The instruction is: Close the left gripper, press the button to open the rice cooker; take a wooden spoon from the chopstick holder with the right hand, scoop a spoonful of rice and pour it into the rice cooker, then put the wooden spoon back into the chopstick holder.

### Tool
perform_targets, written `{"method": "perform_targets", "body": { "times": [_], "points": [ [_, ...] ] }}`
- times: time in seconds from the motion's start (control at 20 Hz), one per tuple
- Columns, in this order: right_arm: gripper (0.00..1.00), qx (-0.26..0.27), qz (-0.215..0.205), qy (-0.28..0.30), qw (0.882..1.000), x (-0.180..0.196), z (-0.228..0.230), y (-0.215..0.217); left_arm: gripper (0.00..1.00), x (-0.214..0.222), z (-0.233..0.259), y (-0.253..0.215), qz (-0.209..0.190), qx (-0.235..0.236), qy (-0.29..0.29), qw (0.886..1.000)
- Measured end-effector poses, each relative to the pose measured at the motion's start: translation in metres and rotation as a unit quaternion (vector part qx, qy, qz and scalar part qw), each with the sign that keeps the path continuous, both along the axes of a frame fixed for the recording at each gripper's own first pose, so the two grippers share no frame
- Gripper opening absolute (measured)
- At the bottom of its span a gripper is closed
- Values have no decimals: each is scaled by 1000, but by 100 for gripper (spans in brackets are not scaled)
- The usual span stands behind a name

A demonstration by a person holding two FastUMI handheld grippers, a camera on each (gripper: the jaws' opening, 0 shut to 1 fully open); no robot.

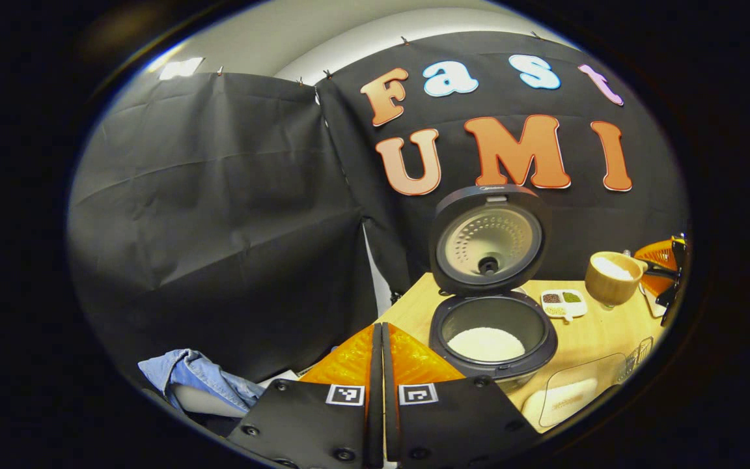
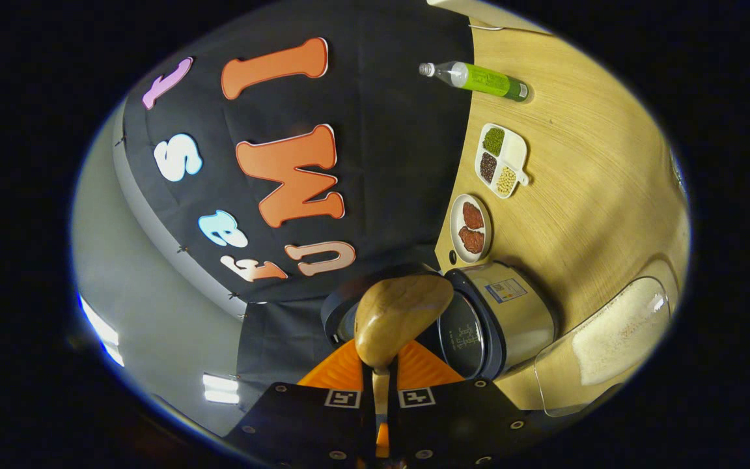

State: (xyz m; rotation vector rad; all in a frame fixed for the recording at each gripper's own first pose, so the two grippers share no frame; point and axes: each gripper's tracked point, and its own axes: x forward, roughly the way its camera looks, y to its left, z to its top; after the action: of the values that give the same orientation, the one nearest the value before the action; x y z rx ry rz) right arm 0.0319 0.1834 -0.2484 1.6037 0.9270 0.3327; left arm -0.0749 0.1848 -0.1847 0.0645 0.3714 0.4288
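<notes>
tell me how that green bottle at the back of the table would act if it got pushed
The bottle looks tall and narrow on the table, so a high push would probably tip it. Once down, its round body would likely roll. It seems to be plastic, so probably light and not fragile.

The rice cooker (image 1: 492, 326) stood on the wooden table with its lid (image 1: 487, 240) raised upright, white rice in its pot. The wooden spoon (image 2: 396, 319), clamped by its handle, was tipped over it.

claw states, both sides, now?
Left claw: closed, holding nothing.
Right claw: closed on the wooden spoon, which carries rice.
</notes>
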Motion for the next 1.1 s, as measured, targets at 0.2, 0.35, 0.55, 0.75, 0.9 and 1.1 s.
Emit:
{"method": "perform_targets", "body": {
  "times": [0.2,0.35,0.55,0.75,0.9,1.1],
  "points": [
    [7,-67,22,-16,997,21,-7,28,5,-15,2,26,27,8,-5,1000],
    [7,-137,49,-40,988,33,-12,46,6,-28,-3,43,50,12,-1,999],
    [7,-218,71,-76,970,53,-14,71,5,-46,-10,61,74,13,7,997],
    [6,-290,95,-115,945,63,-17,93,6,-53,-11,76,90,13,9,996],
    [7,-338,107,-143,924,71,-17,102,5,-54,-11,83,96,13,9,995],
    [7,-394,120,-170,895,75,-21,105,5,-52,-13,85,94,16,12,995]
  ]
}}
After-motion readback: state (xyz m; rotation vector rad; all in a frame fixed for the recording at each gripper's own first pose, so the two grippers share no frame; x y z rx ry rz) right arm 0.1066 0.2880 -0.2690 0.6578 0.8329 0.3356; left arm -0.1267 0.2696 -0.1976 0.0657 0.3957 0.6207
